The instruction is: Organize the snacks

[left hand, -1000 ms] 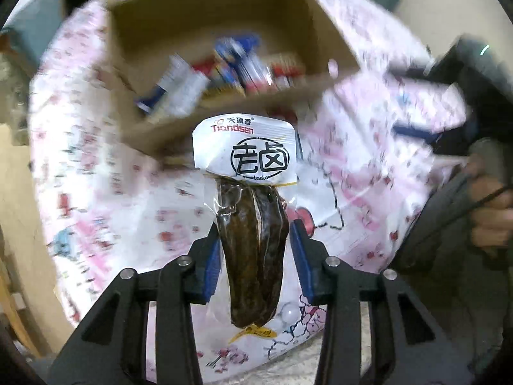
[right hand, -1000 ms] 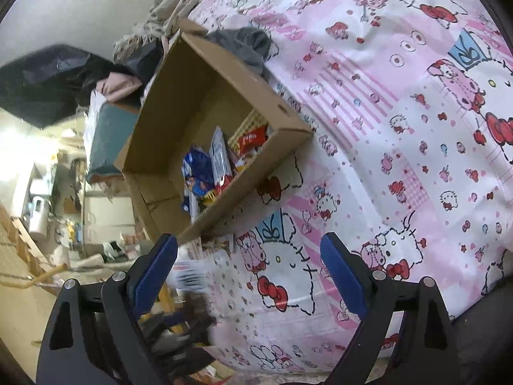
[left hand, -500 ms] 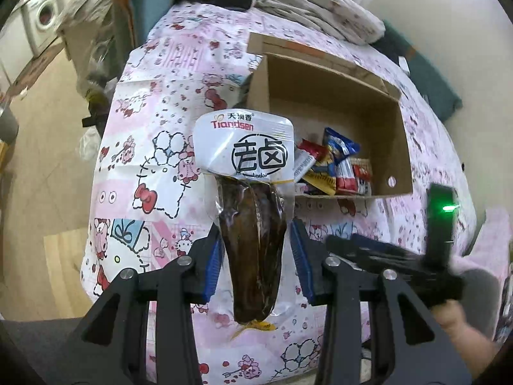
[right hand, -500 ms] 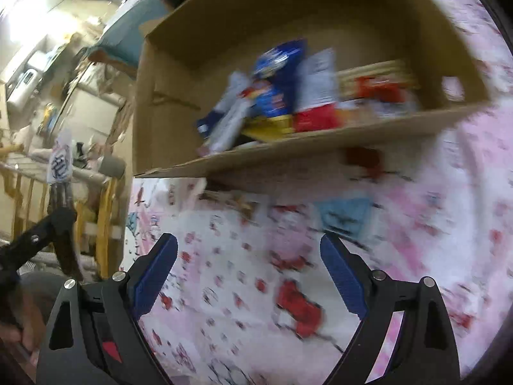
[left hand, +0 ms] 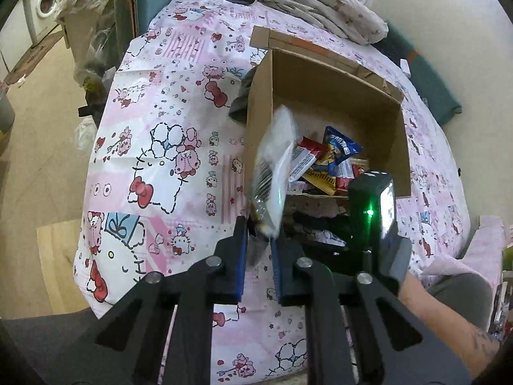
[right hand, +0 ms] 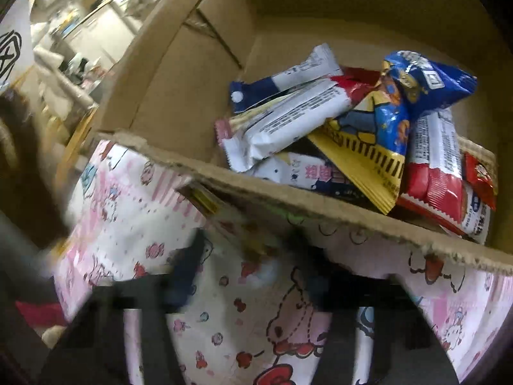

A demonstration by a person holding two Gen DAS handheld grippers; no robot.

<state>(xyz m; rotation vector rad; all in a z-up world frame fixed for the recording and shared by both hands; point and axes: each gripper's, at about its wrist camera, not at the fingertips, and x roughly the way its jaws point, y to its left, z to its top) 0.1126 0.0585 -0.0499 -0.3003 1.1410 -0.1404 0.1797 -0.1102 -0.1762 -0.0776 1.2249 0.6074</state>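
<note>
A cardboard box [left hand: 336,64] lies on the pink cartoon bedsheet [left hand: 166,147] with several snack packets [left hand: 333,160] piled inside. My left gripper [left hand: 259,240] is in front of the box's near left corner. Its jaws have closed to a narrow gap on the bottom end of a white-and-clear snack pouch [left hand: 272,166], which stands blurred and edge-on. My right gripper [right hand: 253,276] is blurred, low over the sheet just before the box's front wall [right hand: 288,192]. Its jaws are closing, and only sheet and a faint smear show between them. Its black housing [left hand: 368,211] shows a green light.
Crumpled bedding [left hand: 320,0] and a teal cushion [left hand: 429,80] lie beyond the box. A dark cloth [left hand: 240,102] is against the box's left wall. The bed ends at the left over wooden floor [left hand: 32,160]. A person's forearm [left hand: 449,320] reaches in at the lower right.
The left jaws drew much closer and the pouch turned from face-on to edge-on. The right gripper swung down to the box's front wall and its jaws narrowed.
</note>
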